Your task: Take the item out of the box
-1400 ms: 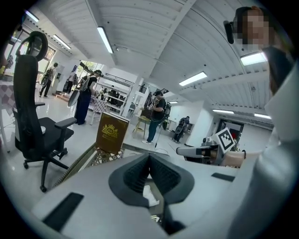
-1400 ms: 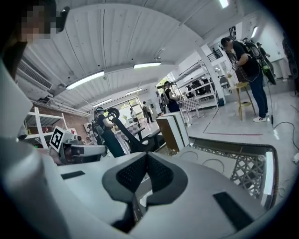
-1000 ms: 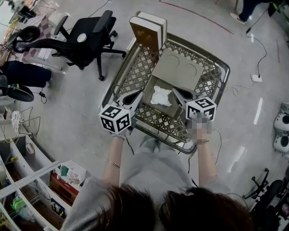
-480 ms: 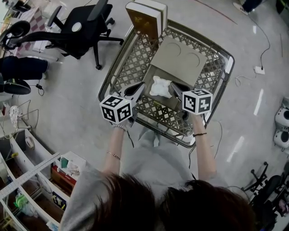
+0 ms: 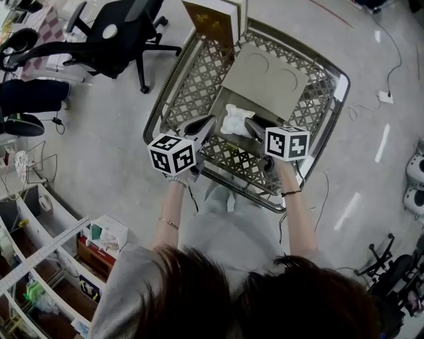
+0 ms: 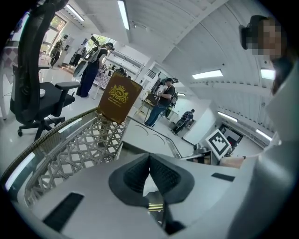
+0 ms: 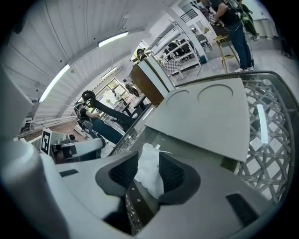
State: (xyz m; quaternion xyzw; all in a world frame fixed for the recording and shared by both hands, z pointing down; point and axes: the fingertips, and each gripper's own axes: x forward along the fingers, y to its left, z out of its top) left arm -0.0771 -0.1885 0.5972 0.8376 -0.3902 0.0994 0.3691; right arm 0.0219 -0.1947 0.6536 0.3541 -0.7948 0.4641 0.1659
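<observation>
A crumpled white item [image 5: 235, 121] lies in an open grey box [image 5: 233, 147] whose lid [image 5: 268, 73] leans back, inside a lattice basket [image 5: 192, 86]. My right gripper [image 5: 250, 124] reaches in from the right. In the right gripper view its jaws are opening, with the white item [image 7: 149, 170] between the pads [image 7: 172, 173]. My left gripper [image 5: 209, 124] comes in from the left, its tip just beside the item. In the left gripper view its pads [image 6: 163, 175] meet at the tip, shut, with nothing held, and a bit of white shows behind them.
A brown book with a gold crest [image 5: 212, 16] stands at the basket's far corner. A black office chair [image 5: 112, 40] is at the upper left, shelves [image 5: 40, 265] at the lower left, and a cable [image 5: 391, 73] lies on the floor to the right. People [image 6: 156, 105] stand farther off.
Both grippers have moved forward into the box towards the white item. The right gripper, earlier beside it, now has it between its jaws.
</observation>
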